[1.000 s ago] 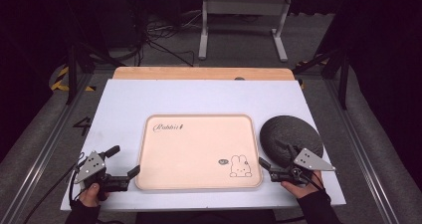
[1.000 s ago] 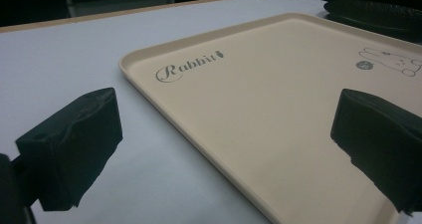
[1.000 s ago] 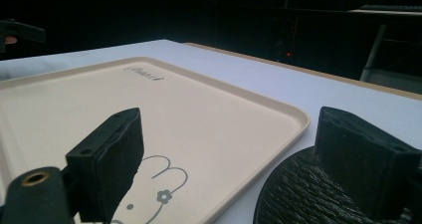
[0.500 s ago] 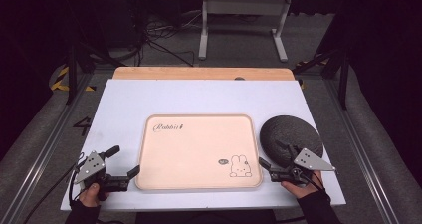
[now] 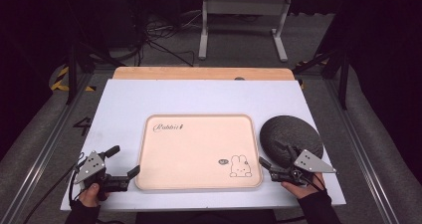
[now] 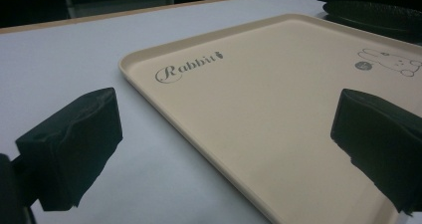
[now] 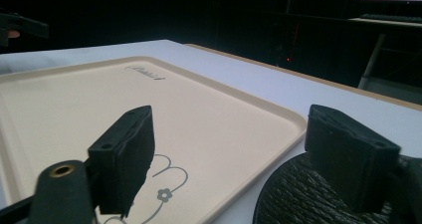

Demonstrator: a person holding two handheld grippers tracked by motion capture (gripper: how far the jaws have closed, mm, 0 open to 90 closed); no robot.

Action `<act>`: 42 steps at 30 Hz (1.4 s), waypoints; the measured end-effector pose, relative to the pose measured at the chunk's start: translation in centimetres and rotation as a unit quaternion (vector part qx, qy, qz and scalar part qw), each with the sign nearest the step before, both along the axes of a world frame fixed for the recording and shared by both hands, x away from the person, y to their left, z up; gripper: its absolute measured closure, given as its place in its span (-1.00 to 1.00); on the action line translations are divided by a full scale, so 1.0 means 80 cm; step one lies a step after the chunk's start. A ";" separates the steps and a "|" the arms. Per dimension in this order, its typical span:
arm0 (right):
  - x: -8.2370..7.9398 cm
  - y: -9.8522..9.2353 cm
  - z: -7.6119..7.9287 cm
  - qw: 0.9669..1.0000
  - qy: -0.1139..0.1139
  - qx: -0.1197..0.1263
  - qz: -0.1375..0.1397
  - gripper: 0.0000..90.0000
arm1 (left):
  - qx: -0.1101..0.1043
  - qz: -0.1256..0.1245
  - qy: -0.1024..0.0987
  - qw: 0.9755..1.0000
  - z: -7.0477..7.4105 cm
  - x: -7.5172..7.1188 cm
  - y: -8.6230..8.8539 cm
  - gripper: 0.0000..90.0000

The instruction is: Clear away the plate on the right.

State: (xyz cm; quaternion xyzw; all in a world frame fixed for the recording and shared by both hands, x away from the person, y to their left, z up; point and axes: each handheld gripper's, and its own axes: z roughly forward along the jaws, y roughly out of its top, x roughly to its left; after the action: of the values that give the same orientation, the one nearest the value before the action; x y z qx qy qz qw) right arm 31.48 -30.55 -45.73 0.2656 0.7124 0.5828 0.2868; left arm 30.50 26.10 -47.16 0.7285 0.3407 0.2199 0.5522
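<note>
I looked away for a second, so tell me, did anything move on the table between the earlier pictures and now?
Nothing visibly changed. The left gripper rests open at the tray's near left corner and the right gripper open over the near edge of the dark round mat, as before. Tray and mat lie where they were on the white table.

left gripper [image 6: 226, 149] jaws apart | straddling tray [image 6: 278, 109] edge | white table [image 6: 74, 59]

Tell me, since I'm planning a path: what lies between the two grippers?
The beige tray spans the stretch between the left gripper and the right gripper, seen in the high view.
</note>
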 end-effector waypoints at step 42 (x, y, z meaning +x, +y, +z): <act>-0.043 -0.008 0.028 0.949 -0.127 -0.285 -0.055 -0.30 | -0.007 -0.001 0.004 1.000 0.000 0.001 0.001 -0.99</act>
State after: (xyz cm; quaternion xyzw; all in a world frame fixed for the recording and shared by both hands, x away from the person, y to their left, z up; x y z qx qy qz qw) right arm 28.08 -31.22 -43.50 0.1353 0.7908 0.3680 0.4700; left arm 30.61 26.18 -47.17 0.7262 0.3435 0.2137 0.5558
